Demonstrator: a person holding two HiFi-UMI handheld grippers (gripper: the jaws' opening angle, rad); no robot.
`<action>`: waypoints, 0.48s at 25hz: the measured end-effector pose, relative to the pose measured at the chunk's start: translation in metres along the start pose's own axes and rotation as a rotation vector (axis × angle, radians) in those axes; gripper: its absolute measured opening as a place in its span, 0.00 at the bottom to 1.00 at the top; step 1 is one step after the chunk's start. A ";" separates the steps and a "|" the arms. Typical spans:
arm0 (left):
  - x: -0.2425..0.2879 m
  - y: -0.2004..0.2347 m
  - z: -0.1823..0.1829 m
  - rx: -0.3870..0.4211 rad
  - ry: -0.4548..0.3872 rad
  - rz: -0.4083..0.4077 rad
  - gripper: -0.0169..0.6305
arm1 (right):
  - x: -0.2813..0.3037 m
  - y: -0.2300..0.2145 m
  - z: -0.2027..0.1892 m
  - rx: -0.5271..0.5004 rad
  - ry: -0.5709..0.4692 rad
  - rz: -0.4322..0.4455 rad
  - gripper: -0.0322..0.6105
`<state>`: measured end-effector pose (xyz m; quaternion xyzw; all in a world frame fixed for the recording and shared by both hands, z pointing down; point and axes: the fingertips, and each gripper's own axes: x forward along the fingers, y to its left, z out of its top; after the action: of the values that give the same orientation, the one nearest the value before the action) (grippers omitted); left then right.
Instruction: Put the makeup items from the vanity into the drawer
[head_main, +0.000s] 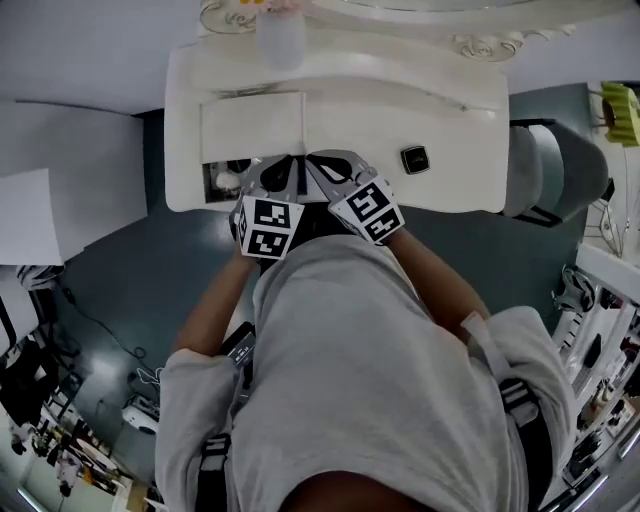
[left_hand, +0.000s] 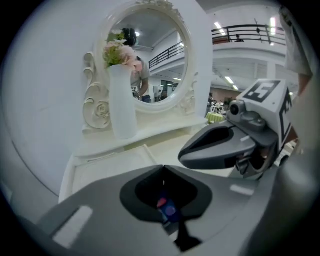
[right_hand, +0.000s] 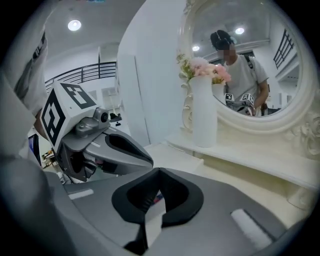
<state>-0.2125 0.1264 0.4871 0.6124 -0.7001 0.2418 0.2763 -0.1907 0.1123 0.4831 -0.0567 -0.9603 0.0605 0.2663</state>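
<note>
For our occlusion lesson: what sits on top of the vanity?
A white vase at the back, a small dark square item near the front. Left tongs and right tongs hide its front middle.

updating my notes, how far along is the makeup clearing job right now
Done: small items seem to lie in the open drawer at the vanity's front left, though dimly seen. In hand: nothing; the left gripper and right gripper are both shut and empty. Left: a black square compact sits on the vanity top.

A large hall dressed as a bedroom corner. An ornate white vanity (head_main: 450, 110) carries an oval mirror (left_hand: 150, 60). A railed balcony (left_hand: 245, 34) and ceiling lights (right_hand: 74, 25) show behind.
</note>
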 end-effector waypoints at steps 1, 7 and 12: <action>0.005 -0.009 0.004 0.021 0.003 -0.020 0.03 | -0.007 -0.007 -0.004 0.012 -0.002 -0.024 0.05; 0.035 -0.069 0.021 0.152 0.032 -0.155 0.03 | -0.058 -0.050 -0.029 0.105 -0.020 -0.172 0.05; 0.058 -0.123 0.029 0.260 0.058 -0.267 0.03 | -0.102 -0.078 -0.053 0.189 -0.042 -0.291 0.05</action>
<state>-0.0984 0.0487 0.5052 0.7231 -0.5672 0.3093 0.2445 -0.0822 0.0260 0.4886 0.1096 -0.9538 0.1128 0.2561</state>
